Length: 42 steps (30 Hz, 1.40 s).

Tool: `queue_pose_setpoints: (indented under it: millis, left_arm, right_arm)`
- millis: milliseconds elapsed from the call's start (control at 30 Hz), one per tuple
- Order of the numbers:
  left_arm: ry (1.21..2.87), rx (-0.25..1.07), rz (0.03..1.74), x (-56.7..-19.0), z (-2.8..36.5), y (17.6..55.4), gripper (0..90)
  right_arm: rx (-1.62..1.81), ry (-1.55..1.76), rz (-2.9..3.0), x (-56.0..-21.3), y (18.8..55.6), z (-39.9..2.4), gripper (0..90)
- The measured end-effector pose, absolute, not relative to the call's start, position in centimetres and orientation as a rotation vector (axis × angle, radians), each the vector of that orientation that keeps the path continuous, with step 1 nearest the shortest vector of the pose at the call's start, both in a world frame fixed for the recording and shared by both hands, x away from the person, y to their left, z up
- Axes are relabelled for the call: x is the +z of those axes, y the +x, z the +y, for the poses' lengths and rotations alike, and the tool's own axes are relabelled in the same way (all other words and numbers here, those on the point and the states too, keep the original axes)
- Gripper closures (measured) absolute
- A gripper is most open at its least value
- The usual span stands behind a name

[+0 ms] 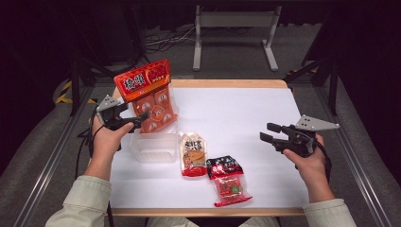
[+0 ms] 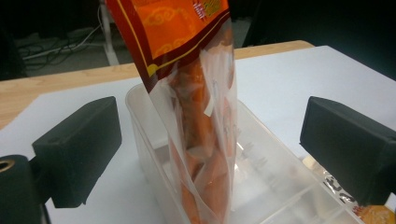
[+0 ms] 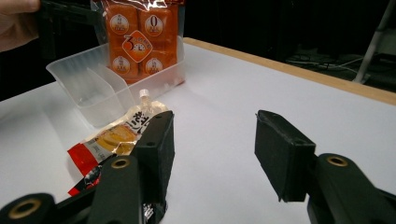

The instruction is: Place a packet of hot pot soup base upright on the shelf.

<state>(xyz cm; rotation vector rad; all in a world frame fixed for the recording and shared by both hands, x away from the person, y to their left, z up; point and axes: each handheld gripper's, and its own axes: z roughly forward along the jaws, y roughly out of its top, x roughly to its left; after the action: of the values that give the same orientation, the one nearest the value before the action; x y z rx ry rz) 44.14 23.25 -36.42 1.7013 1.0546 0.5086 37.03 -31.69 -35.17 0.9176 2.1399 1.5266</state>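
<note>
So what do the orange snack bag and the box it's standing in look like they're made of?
Orange snack bag: thin glossy plastic film, printed on top and clear below, since the orange pieces show through. Box: frosted translucent plastic that looks rigid, since the table shows faintly through its walls and an inner divider stands upright.

So the orange snack bag (image 1: pixel 150 97) is standing on end in the far part of my clear plastic bin (image 1: pixel 153 146), over by the left edge of the table. It leans a bit, top tipped toward the far-left corner. The top is a red-orange header with big white characters; below that it's see-through, with little orange wrapped packs stacked inside. Seen edge-on, it's thin, with its bottom down inside the bin wall. The bin is a low frosted rectangular tub with a divider across it, and the near compartment has nothing in it.
</note>
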Motion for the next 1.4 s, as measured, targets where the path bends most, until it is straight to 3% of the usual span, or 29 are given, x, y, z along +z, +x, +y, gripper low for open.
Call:
queue_pose_setpoints:
  millis: [200,667,1400]
  left_arm:
    - [1.738,0.545,1.049,-36.3,23.8,42.4,5.5]
    - [1.836,0.438,0.928,-35.2,24.1,37.0,6.4]
    - [1.869,0.384,0.890,-34.4,24.2,34.4,7.7]
  right_arm:
    - [1.526,0.914,2.148,-35.1,36.9,-31.7,47.8]
    - [1.513,0.868,2.223,-35.5,37.1,-30.4,45.0]
    - [1.450,0.823,2.493,-38.0,38.5,-26.4,33.8]
